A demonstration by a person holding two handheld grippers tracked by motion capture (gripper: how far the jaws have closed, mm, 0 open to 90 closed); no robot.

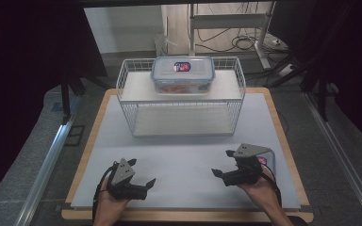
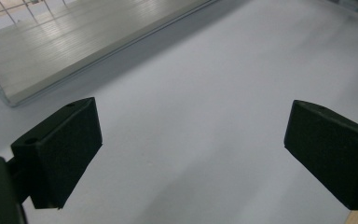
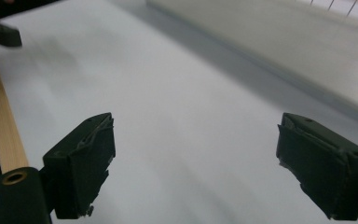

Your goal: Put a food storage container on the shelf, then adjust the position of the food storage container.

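A clear box with a blue lid (image 1: 183, 74) stands on the top shelf of a white wire rack (image 1: 127, 101) at the back middle of the table. My left gripper (image 1: 142, 172) hovers low near the front left, jaws pointing right and open with nothing between them (image 2: 191, 154). At the front right, my right gripper (image 1: 222, 163) points left, its jaws wide apart over bare mat (image 3: 193, 163). A second blue-lidded box (image 1: 269, 157) lies just behind the right gripper, partly hidden by it.
A pale grey mat (image 1: 184, 155) covers the wooden table (image 1: 283, 136). The rack's lower shelf (image 2: 74, 42) is bare. Dark stands, cables and a desk frame (image 1: 226, 23) lie beyond the table. Metal rails (image 1: 47, 160) run along both sides.
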